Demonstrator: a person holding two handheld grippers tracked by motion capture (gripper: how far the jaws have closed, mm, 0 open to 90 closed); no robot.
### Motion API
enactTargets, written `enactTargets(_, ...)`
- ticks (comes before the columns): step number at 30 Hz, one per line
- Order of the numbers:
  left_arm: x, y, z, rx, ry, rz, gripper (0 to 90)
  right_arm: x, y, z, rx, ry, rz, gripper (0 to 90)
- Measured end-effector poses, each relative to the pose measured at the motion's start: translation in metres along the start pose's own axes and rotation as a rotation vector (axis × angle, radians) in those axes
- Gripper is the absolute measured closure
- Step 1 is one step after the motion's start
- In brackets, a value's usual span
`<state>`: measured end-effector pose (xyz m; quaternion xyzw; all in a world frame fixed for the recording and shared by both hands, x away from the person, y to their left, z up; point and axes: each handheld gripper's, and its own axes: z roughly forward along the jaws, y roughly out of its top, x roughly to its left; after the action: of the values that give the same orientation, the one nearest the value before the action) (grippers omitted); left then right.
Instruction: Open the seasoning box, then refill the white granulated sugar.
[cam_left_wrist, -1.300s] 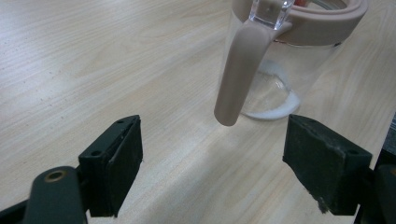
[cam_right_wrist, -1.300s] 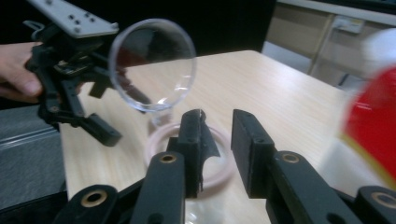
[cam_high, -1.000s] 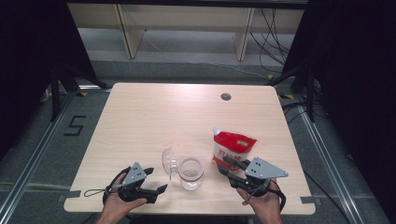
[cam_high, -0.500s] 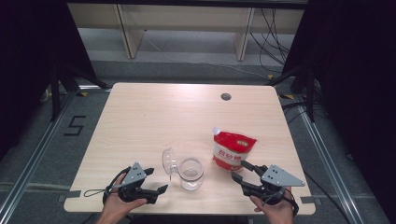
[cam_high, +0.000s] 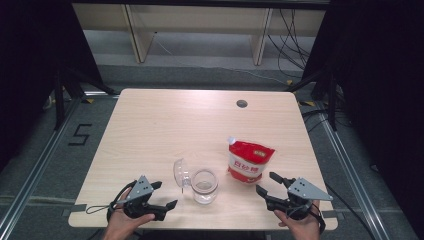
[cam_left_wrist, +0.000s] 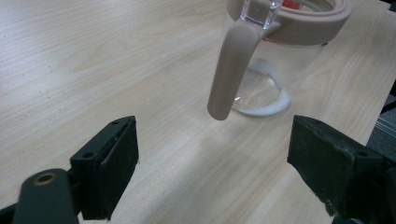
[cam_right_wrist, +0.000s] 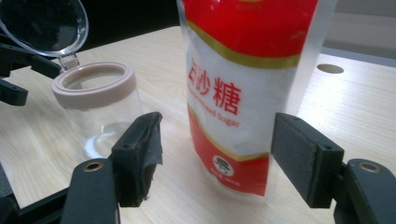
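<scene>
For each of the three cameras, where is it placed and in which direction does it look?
High view: above the person's side, looking forward and down on the table; both hands, the left hand-held gripper and the right hand-held gripper enter from below.
Left gripper view: rides the left hand-held gripper, looking low along its two black jaws, which stand apart, at the glass jar.
Right gripper view: rides the right hand-held gripper, facing the sugar bag past its parted jaws.
Shared: both gripper views show the jar.

Left hand-held gripper (cam_high: 162, 195) open; right hand-held gripper (cam_high: 266, 183) has just been opening.
</scene>
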<state>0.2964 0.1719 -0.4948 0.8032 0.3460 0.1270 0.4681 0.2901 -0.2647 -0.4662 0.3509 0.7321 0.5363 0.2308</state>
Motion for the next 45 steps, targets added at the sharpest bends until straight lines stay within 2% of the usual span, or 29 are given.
enactTargets(2, -0.001, 0.000, 0.000, 0.004, -0.002, 0.012, 16.1, -0.001, -0.003, -0.001, 0.021, -0.004, 0.049, 29.6)
enactTargets(6, -0.003, 0.000, 0.001, -0.004, -0.003, -0.002, 16.1, -0.008, -0.005, 0.001, 0.013, -0.002, 0.024, 27.1)
enactTargets(7, -0.002, 0.000, 0.000, 0.001, -0.001, 0.004, 16.2, -0.009, -0.006, 0.001, 0.024, -0.018, 0.028, 26.5)
enactTargets(8, -0.003, 0.000, 0.000, -0.008, 0.002, 0.004, 16.1, -0.007, -0.007, 0.001, 0.025, -0.019, 0.058, 26.0)
enactTargets(9, -0.003, 0.000, 0.000, -0.008, 0.002, 0.004, 16.1, -0.008, -0.007, 0.001, 0.033, -0.014, 0.056, 26.0)
enactTargets(10, -0.002, 0.000, -0.002, 0.010, 0.006, 0.028, 16.1, -0.009, -0.007, 0.002, 0.030, -0.017, 0.044, 26.0)
enactTargets(12, -0.002, 0.000, -0.002, 0.007, 0.004, 0.026, 16.1, -0.009, -0.007, 0.002, 0.020, -0.018, 0.035, 26.0)
enactTargets(15, -0.002, 0.001, -0.001, -0.010, -0.005, 0.023, 16.1, -0.010, -0.007, 0.002, 0.033, -0.018, 0.052, 26.0)
enactTargets(16, -0.001, 0.001, -0.001, -0.001, -0.004, 0.025, 16.1, -0.015, -0.008, 0.004, 0.017, -0.021, 0.025, 25.8)
enactTargets(18, -0.001, 0.000, 0.000, -0.008, -0.005, 0.010, 16.1, -0.016, -0.009, 0.004, 0.018, -0.015, 0.037, 25.1)
enactTargets(19, -0.002, 0.000, 0.000, -0.006, -0.002, -0.003, 16.2, -0.020, -0.009, 0.004, 0.017, -0.034, 0.024, 24.3)
enactTargets(20, -0.002, 0.000, 0.000, -0.006, -0.002, -0.003, 16.1, -0.020, -0.009, 0.004, 0.017, -0.034, 0.024, 24.3)
enactTargets(22, -0.002, 0.001, -0.001, -0.007, 0.001, 0.007, 16.1, -0.021, -0.009, 0.002, 0.028, -0.031, 0.023, 23.5)
enactTargets(24, -0.001, 0.001, 0.000, -0.006, 0.000, 0.016, 16.2, -0.023, -0.010, 0.005, 0.015, -0.028, 0.024, 20.0)
enactTargets(25, -0.001, 0.001, 0.000, -0.001, 0.000, 0.026, 16.1, -0.025, -0.010, 0.007, 0.008, -0.027, 0.009, 19.7)
enactTargets(26, -0.001, 0.001, 0.000, -0.001, 0.000, 0.026, 16.1, -0.023, -0.010, 0.006, 0.036, -0.018, 0.046, 19.5)
enactTargets(27, -0.003, 0.000, 0.001, 0.002, -0.004, 0.004, 16.2, -0.027, -0.010, 0.009, 0.014, -0.015, -0.002, 18.0)
enactTargets(29, -0.004, 0.000, -0.001, -0.004, 0.000, 0.012, 16.1, -0.028, -0.010, 0.013, 0.013, -0.006, 0.020, 16.7)
enactTargets(30, -0.003, 0.000, -0.001, 0.003, -0.004, 0.020, 16.1, -0.028, -0.010, 0.015, 0.018, -0.005, 0.018, 16.8)
enactTargets(31, -0.003, 0.000, -0.001, -0.006, -0.008, 0.008, 16.2, -0.030, -0.010, 0.018, 0.009, 0.000, -0.006, 16.7)
enactTargets(32, -0.003, -0.001, -0.001, -0.008, -0.008, 0.003, 16.2, -0.027, -0.010, 0.018, 0.019, 0.004, 0.020, 16.3)
enactTargets(33, -0.003, -0.001, -0.001, -0.006, -0.008, 0.005, 16.2, -0.030, -0.010, 0.023, -0.010, 0.017, -0.013, 16.2)
enactTargets(34, -0.003, -0.001, -0.001, -0.006, -0.008, 0.005, 16.2, -0.030, -0.010, 0.023, -0.010, 0.017, -0.013, 16.2)
enactTargets(35, -0.003, -0.001, 0.000, -0.012, -0.013, 0.005, 16.2, -0.028, -0.010, 0.027, 0.001, 0.049, -0.007, 16.4)
enactTargets(36, -0.003, -0.001, 0.000, -0.012, -0.013, 0.005, 16.2, -0.028, -0.010, 0.027, 0.001, 0.049, -0.007, 16.4)
enactTargets(37, -0.003, -0.001, 0.000, -0.016, -0.012, 0.010, 16.2, -0.028, -0.009, 0.028, 0.021, 0.038, -0.020, 16.3)
enactTargets(39, -0.004, -0.001, -0.001, -0.014, -0.015, 0.020, 16.2, -0.031, -0.007, 0.036, 0.013, 0.048, -0.058, 15.7)
enactTargets(41, -0.002, -0.001, -0.001, -0.014, -0.015, 0.037, 16.2, -0.029, -0.006, 0.042, 0.026, 0.051, -0.035, 15.5)
enactTargets(45, -0.002, -0.001, -0.001, -0.016, -0.014, 0.027, 16.2, -0.030, -0.004, 0.052, 0.006, 0.071, -0.054, 15.5)
